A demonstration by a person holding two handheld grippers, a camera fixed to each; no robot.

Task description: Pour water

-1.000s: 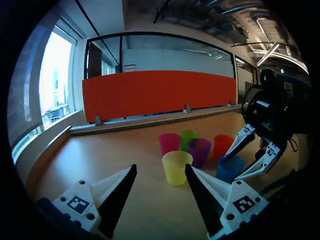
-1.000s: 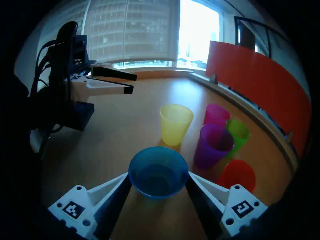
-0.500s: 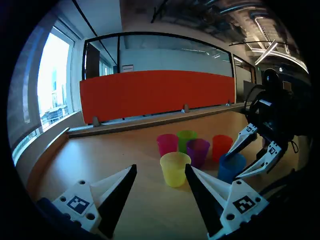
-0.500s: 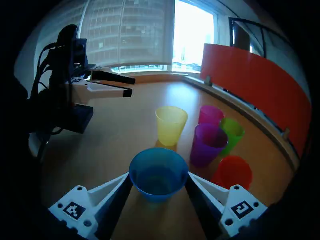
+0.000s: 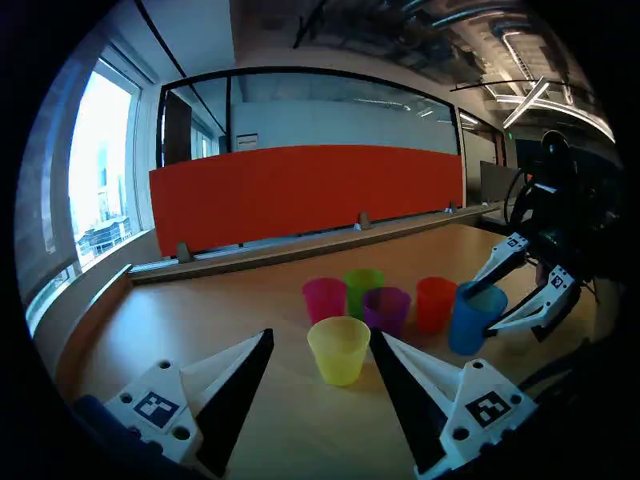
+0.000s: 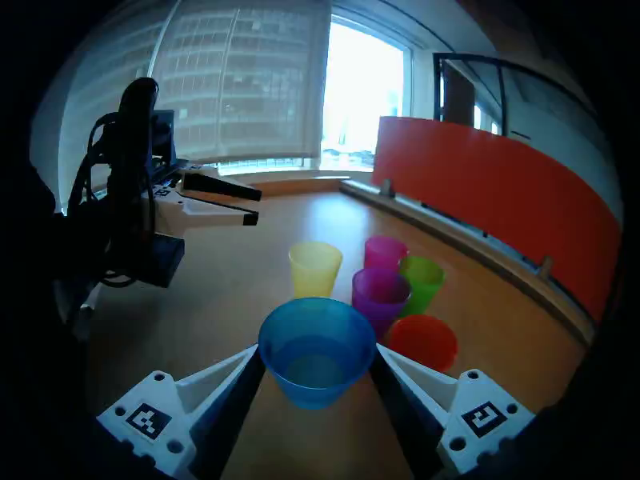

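Blue cup point(image 6: 317, 352): upright between the fingers of your right gripper point(image 6: 317, 354), off the table point(image 5: 200, 320), what looks like water low inside.
Right gripper: closed onto the cup wall, both fingers pressing.
Left gripper point(image 5: 320, 332): spread wide, holding nothing; yellow cup point(image 5: 338, 350) just ahead of its fingertips.
Surface: pale wood; pink cup point(image 5: 324, 298), green cup point(image 5: 363, 288), purple cup point(image 5: 386, 310), red cup point(image 5: 435, 302) clustered beyond.
Room: orange partition point(image 5: 304, 188) along the far edge; window point(image 5: 96, 184) to its left.
Change: Blue cup stood on the table a second ago; you have raised it.
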